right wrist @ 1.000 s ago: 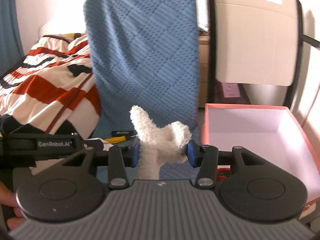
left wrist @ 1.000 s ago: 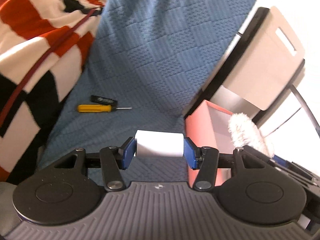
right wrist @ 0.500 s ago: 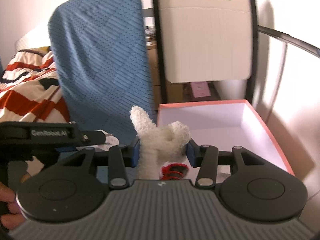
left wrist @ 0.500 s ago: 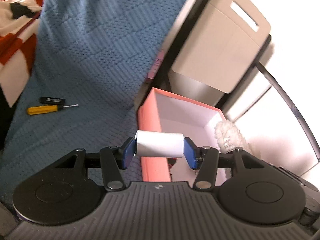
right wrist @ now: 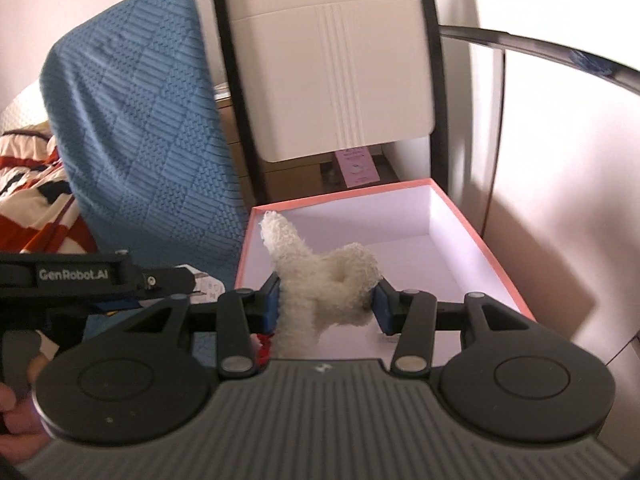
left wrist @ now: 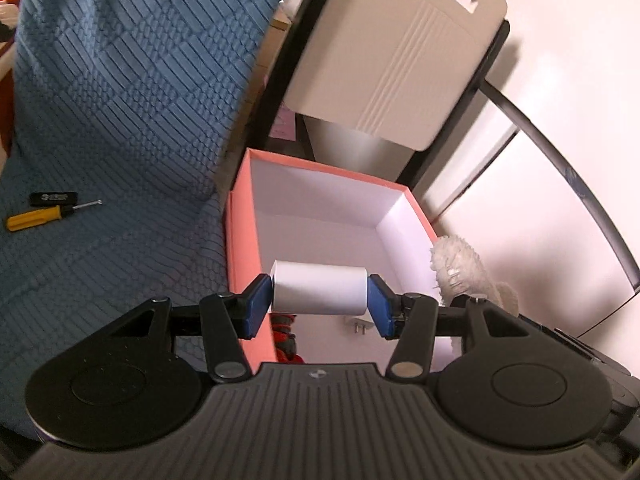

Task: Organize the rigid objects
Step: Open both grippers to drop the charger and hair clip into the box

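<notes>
**Two claws, each loaded, held over an open pink box**

Two chairs fill the background: one draped in a blue quilted cover, which also spreads over the seat at the left, and beside it a cream chair back with a black frame and a slot handle near its top. At the far left of the right wrist view lies a bedspread in red, white and black. Below the cream chair back stands the pink box, open, with white inner walls; a red object lies on its floor at the near left, mostly hidden by the left claw. Behind the box a small purple card carries print too small to read.

The left claw is closed on a white paper roll, its blue pads pressing the roll's two ends, and holds it above the box's near edge. The right claw is clamped on a white plush toy, likewise above the box's near part. In the right wrist view the left device's black arm bears the lettering "GenRobot.AI", with a person's hand below it. On the blue cover, well apart from the box, a yellow-handled screwdriver lies just beside a small black stick whose label is illegible.
</notes>
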